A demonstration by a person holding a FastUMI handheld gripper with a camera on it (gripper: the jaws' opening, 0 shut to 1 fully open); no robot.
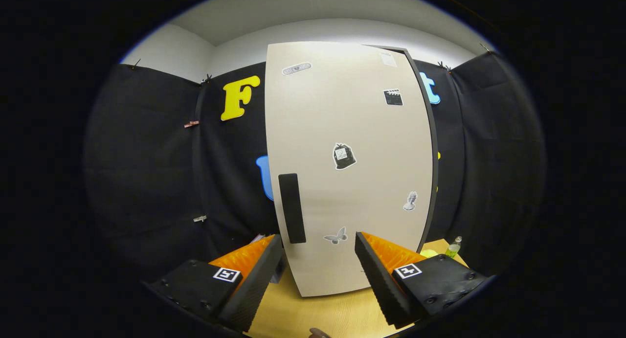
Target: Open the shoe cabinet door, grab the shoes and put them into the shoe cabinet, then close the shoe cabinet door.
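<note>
— Nearest to the camera, what do you see?

— Two fingers [254,274] at the bottom of the frame, one at lower left and one at lower right. They belong to the gripper [318,272]. The jaws stand wide apart and hold nothing; between them is only bare worktop [293,313] of light wood.

— And the cabinet?

— It fills the centre of the frame, just beyond the fingertips. Its door [342,167] is pale beige and appears shut, with a dark edge along its right side. A dark upright handle [292,208] sits at the lower left of the door, just above the left fingertip but not touching it.

— Anything on the door?

— Several small stickers, for example a butterfly [335,236] low in the centre between the fingertips.

— Where are the shoes?

— I cannot tell. Something small and dark shows at the very bottom centre, too little to name.

— Other things?

— A small bottle [454,247] at lower right, beside the cabinet, above the right finger.
</note>
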